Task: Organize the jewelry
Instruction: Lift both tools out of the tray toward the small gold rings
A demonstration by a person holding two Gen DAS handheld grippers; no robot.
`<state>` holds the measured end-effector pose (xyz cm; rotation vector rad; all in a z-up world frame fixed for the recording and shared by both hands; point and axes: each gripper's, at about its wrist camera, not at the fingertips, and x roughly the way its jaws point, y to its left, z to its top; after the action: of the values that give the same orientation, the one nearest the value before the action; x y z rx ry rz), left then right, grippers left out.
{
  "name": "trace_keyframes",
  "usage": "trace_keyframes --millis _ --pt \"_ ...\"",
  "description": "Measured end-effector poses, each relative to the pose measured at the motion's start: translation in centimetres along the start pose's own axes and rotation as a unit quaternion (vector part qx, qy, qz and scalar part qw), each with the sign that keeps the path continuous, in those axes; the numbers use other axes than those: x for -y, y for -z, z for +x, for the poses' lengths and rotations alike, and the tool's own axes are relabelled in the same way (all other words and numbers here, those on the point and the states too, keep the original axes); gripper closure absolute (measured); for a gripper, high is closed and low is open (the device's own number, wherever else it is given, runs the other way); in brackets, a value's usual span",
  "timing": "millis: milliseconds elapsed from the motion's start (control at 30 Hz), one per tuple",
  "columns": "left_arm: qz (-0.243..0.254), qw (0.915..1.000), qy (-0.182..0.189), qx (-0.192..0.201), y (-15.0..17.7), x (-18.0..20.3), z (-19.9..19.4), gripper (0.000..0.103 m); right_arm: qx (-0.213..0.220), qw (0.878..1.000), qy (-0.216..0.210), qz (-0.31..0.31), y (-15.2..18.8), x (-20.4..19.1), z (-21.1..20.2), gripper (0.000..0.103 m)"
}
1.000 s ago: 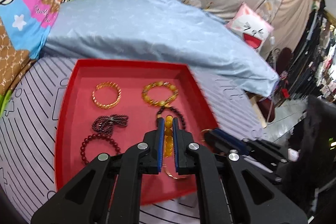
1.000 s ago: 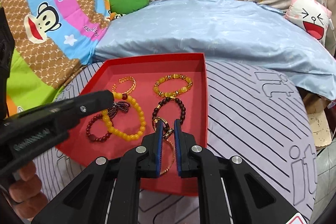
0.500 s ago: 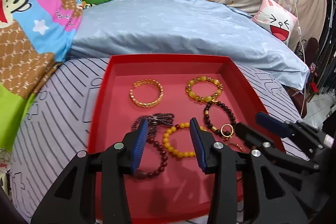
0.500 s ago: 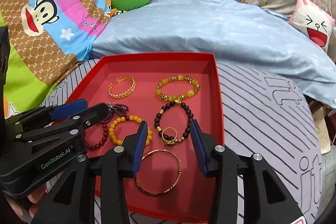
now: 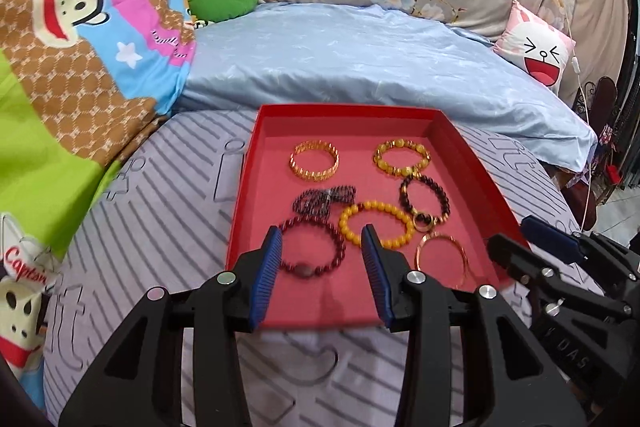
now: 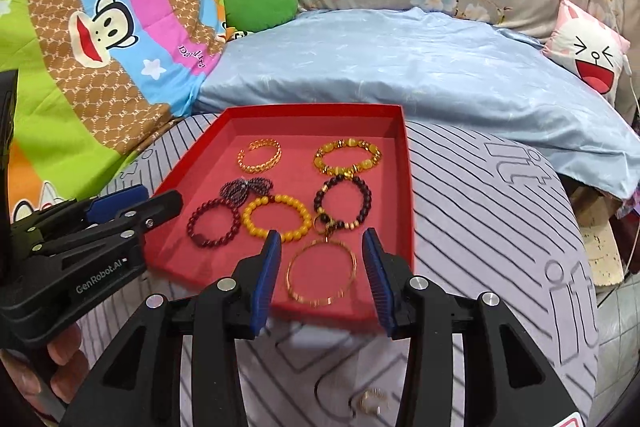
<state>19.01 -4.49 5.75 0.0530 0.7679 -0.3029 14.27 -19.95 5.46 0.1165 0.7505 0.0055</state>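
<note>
Bedding comes first: the grey striped quilt (image 5: 160, 227) under the shallow red cardboard tray (image 5: 256, 155) is soft, so a press on one rim could tip the tray and slide its load together. In the tray lie seven bracelets: a gold link bracelet (image 5: 315, 160) and a yellow bead bracelet with gold spacers (image 5: 402, 158) at the far end, a dark bead bracelet (image 5: 425, 197), a plain yellow bead bracelet (image 5: 376, 224), a dark red bead bracelet (image 5: 312, 247), a bunched dark purple bead strand (image 5: 324, 200), and a thin gold bangle (image 6: 322, 273) nearest. Several touch, so lifting one may drag a neighbour. The left gripper (image 5: 322, 275) and right gripper (image 6: 322, 275) have just been opening; their blue fingers (image 6: 266, 277) now stand released and bare, above the near rim. A small gold ring-like piece (image 6: 370, 401) lies on the quilt outside the tray and could be lost in a fold.
</note>
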Motion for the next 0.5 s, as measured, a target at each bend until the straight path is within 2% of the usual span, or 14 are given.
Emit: trace_keyframes --millis 267,500 --pt "-0.006 0.9998 -0.009 -0.016 4.4 -0.4 -2.9 0.064 -0.006 1.0 0.011 0.0 3.5 0.4 -3.3 0.062" --pt "0.003 0.9992 -0.016 -0.037 9.1 0.5 -4.6 0.064 -0.035 0.999 0.011 0.015 7.6 0.8 -4.6 0.062"
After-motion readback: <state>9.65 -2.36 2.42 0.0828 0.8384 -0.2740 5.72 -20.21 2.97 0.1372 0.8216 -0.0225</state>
